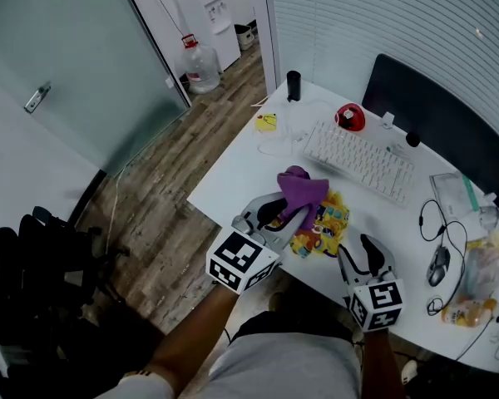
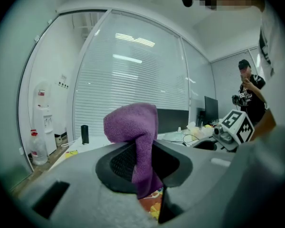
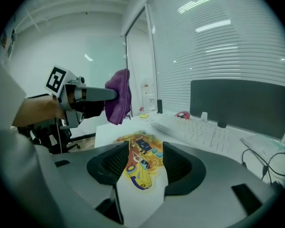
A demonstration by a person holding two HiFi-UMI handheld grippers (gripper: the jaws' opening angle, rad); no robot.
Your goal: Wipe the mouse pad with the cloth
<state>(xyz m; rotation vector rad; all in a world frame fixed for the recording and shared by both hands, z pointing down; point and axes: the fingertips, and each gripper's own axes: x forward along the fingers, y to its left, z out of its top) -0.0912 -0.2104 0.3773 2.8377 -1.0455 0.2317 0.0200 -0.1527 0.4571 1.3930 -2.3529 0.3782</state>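
Observation:
A purple cloth [image 1: 301,188] hangs from my left gripper [image 1: 287,210], which is shut on it just above the left part of the colourful mouse pad [image 1: 326,227]. The pad lies flat on the white desk [image 1: 233,177] in front of the keyboard. In the left gripper view the cloth [image 2: 133,127] fills the gap between the jaws. My right gripper [image 1: 362,252] sits at the pad's near right edge, open. In the right gripper view the pad [image 3: 141,158] lies between and beyond the spread jaws, and the cloth [image 3: 118,96] hangs to the left.
A white keyboard [image 1: 362,160] lies behind the pad, with a red object [image 1: 349,116] and a black cylinder [image 1: 293,86] further back. A wired mouse [image 1: 438,266] and clutter sit at the right. An office chair [image 1: 41,264] stands on the floor left. A person [image 2: 249,94] stands nearby.

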